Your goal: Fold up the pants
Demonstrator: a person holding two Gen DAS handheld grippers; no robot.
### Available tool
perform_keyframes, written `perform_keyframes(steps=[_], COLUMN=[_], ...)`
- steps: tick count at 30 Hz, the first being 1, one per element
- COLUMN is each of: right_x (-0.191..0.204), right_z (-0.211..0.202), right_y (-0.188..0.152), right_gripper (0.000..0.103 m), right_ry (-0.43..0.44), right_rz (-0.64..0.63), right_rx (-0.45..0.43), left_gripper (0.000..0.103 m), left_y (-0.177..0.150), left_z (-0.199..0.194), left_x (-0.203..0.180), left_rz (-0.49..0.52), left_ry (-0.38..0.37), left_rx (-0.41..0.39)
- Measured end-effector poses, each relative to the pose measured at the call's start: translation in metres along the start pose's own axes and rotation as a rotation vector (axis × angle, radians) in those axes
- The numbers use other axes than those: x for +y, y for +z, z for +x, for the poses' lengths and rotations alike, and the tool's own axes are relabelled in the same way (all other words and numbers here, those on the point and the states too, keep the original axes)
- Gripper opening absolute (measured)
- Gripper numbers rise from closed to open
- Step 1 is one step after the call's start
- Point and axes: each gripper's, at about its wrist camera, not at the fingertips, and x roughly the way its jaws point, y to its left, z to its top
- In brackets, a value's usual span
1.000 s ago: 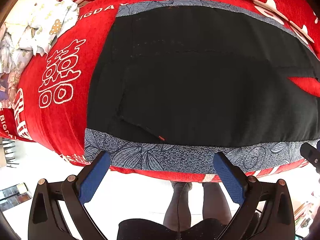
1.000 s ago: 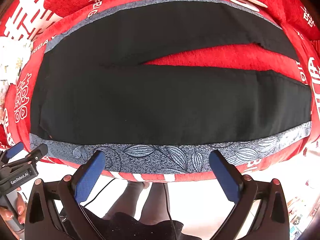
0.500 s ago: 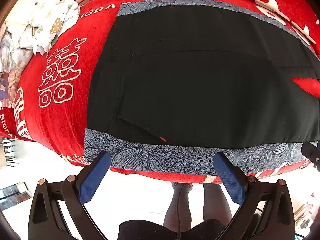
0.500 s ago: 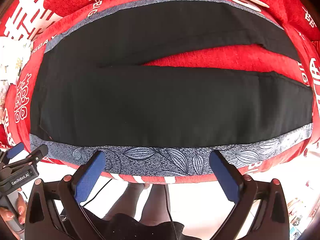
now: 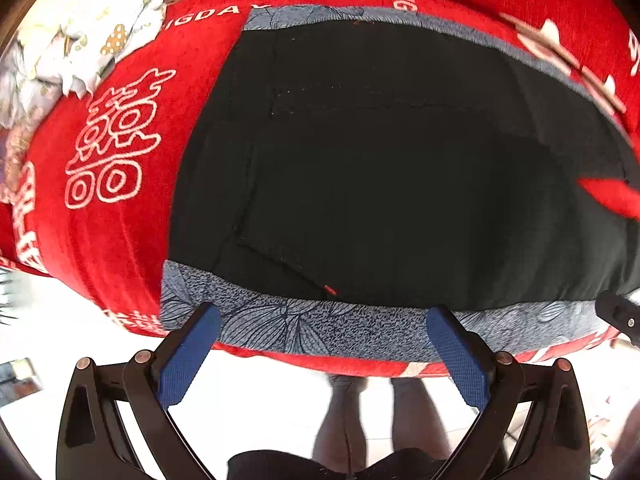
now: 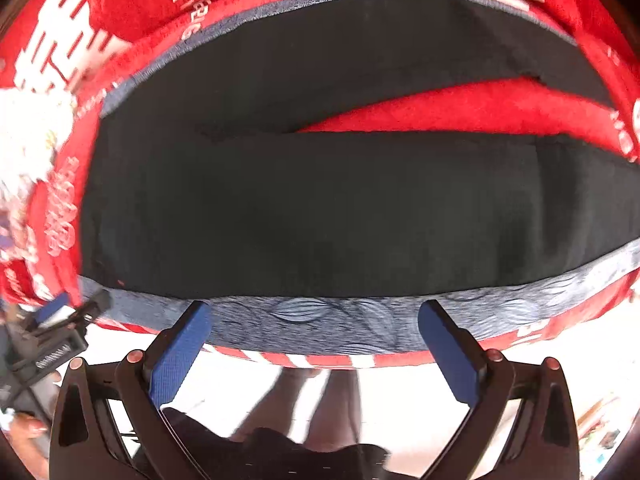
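Presently, black pants [image 5: 400, 168] lie flat on a grey leaf-print cloth [image 5: 296, 322], which is spread over a red blanket [image 5: 120, 216] with white lettering. In the right wrist view the pants [image 6: 340, 208] run across the frame, waist end to the left, with the two legs parting toward the right and a red wedge of blanket [image 6: 460, 110] showing between them. The near leg lies close along the near strip of grey cloth [image 6: 320, 320].

Left gripper [image 5: 322, 354]: fingers spread wide, nothing between them, held just off the near edge of the cloth by the waist end. Its blue pads [image 5: 188, 356] touch no fabric. A pocket seam with a small red stitch [image 5: 330, 289] lies just ahead of it.

Right gripper [image 6: 314, 350]: fingers likewise spread wide and holding nothing, positioned off the near edge at mid-length of the near leg. The right view is blurred.

The left gripper also appears at the lower left of the right view [image 6: 52, 344], and a dark part at the right edge of the left view looks to be the right gripper.

A white patterned cloth [image 5: 76, 36] sits bunched at the far left of the blanket, apart from the pants. The person's legs [image 5: 380, 412] stand below on a pale floor [image 5: 260, 392].
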Motion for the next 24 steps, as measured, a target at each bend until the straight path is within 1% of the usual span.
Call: perform_keyframes(steps=[1, 4, 7, 8, 9, 10, 11, 12, 13, 14, 18, 19, 20, 22, 24], right_x=[-0.003, -0.009, -0.012, -0.013, -0.013, -0.013, -0.015, -0.017, -0.020, -0.022, -0.029, -0.032, -0.034, -0.038, -0.039], right_z=[0.001, 0.006, 0.011, 0.014, 0.017, 0.021, 0.030, 0.038, 0.046, 0.054, 0.084, 0.090, 0.095, 0.104, 0.106], right_y=[0.000, -0.001, -0.006, -0.011, -0.014, -0.018, -0.025, -0.030, -0.035, -0.043, -0.065, -0.067, -0.069, -0.070, -0.068], right_gripper=[0.103, 0.103, 0.103, 0.102, 0.099, 0.081, 0.052, 0.044, 0.043, 0.043, 0.045, 0.049, 0.051, 0.051, 0.051], right_ry=[0.045, 0.129, 0.260, 0.324, 0.362, 0.401, 0.468, 0.517, 0.556, 0.578, 0.588, 0.598, 0.608, 0.649, 0.728], right_rz=[0.024, 0.071, 0.108, 0.118, 0.124, 0.131, 0.150, 0.171, 0.190, 0.205, 0.223, 0.238, 0.252, 0.276, 0.300], right_rx=[-0.002, -0.002, 0.005, 0.011, 0.015, 0.021, 0.051, 0.079, 0.100, 0.115, 0.144, 0.148, 0.144, 0.122, 0.078], left_gripper=[0.103, 0.103, 0.103, 0.103, 0.103, 0.103, 0.103, 0.103, 0.103, 0.103, 0.103, 0.103, 0.103, 0.103, 0.103], left_y=[0.000, -0.001, -0.004, -0.006, -0.009, -0.012, -0.015, -0.018, -0.021, -0.024, -0.036, -0.040, -0.043, -0.046, -0.048], left_z=[0.001, 0.003, 0.005, 0.005, 0.006, 0.007, 0.009, 0.012, 0.016, 0.019, 0.035, 0.039, 0.042, 0.047, 0.054], left_x=[0.005, 0.017, 0.030, 0.036, 0.042, 0.050, 0.055, 0.062, 0.067, 0.072, 0.082, 0.084, 0.084, 0.087, 0.087], left_rz=[-0.013, -0.032, -0.043, -0.050, -0.063, -0.084, -0.101, -0.119, -0.132, -0.141, -0.151, -0.152, -0.154, -0.164, -0.180], left_ry=[-0.023, -0.066, -0.116, -0.148, -0.190, -0.241, -0.275, -0.310, -0.338, -0.359, -0.425, -0.434, -0.447, -0.476, -0.512], left_rx=[-0.002, 0.000, -0.005, -0.007, -0.007, -0.003, 0.004, 0.016, 0.024, 0.031, 0.067, 0.075, 0.084, 0.092, 0.100])
